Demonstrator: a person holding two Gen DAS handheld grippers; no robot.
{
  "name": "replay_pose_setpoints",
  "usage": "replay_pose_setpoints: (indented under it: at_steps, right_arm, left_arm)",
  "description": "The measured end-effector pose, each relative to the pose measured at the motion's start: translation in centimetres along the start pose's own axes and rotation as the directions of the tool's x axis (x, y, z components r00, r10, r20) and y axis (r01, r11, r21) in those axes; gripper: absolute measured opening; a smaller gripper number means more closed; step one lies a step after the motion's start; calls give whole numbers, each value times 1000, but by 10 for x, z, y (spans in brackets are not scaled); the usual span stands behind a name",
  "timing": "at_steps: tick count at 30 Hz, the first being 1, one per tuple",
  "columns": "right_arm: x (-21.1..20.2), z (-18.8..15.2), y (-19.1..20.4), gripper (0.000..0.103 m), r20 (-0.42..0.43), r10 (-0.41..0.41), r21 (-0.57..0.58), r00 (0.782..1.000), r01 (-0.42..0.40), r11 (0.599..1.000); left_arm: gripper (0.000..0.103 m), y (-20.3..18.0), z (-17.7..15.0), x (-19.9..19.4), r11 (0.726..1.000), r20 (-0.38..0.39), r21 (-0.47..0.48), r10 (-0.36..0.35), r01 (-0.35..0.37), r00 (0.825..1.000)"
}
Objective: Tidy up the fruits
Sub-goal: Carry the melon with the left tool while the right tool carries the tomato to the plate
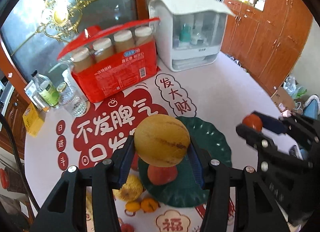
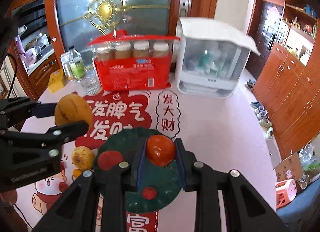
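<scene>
In the left wrist view, the left gripper [image 1: 162, 150] grips a yellow melon [image 1: 162, 141] between its blue pads, held up in the air above the green plate [image 1: 212, 138]. The jaws stand wide apart, each pad pressed against a flank of the melon at about its widest part. The melon looks firm-skinned, smooth and fairly heavy for its size, so I judge it could roll or slip if the grip shifts away from its middle; across the widest part is the right place to hold it. Below it on the plate lies a red apple [image 1: 162, 174]. Beside the plate on the tablecloth [image 1: 210, 95] lie a pale netted fruit [image 1: 130, 190] and two small oranges [image 1: 142, 205]. At the right edge, the right gripper [image 1: 252, 123] carries a tomato [image 1: 252, 122].

In the right wrist view, the right gripper [image 2: 160, 151] is clamped on the tomato [image 2: 160, 150], raised above the green plate [image 2: 120, 140]. The jaws are about half open, pads touching both sides of the tomato. Its skin is glossy and probably thin and soft, so it likely bruises under a hard squeeze; a light hold across its middle suits it. On the plate sit the red apple [image 2: 110, 159] and a small red fruit [image 2: 149, 193]. To the left, the left gripper [image 2: 66, 119] holds the melon [image 2: 73, 111] up over the tablecloth [image 2: 210, 124].
</scene>
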State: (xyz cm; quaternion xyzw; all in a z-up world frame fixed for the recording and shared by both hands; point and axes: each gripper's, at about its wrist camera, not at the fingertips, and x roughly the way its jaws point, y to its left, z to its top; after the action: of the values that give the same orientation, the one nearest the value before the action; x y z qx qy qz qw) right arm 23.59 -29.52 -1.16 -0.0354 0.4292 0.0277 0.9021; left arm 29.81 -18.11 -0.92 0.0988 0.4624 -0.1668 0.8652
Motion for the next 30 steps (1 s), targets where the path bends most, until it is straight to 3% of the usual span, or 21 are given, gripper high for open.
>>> replay_pose_setpoints:
  at_steps: [13,30]
  right_arm:
    - [105,-50,-13,28,-187,69,56,980,-59,997]
    - [144,-68,-16,28,-221,101,62,970,-89,994]
  left_arm:
    - [50,-13,-5,132,999,-176,-32,-21,16,984]
    - [50,-36,-17,194,999,-272,-32,-41,34,961]
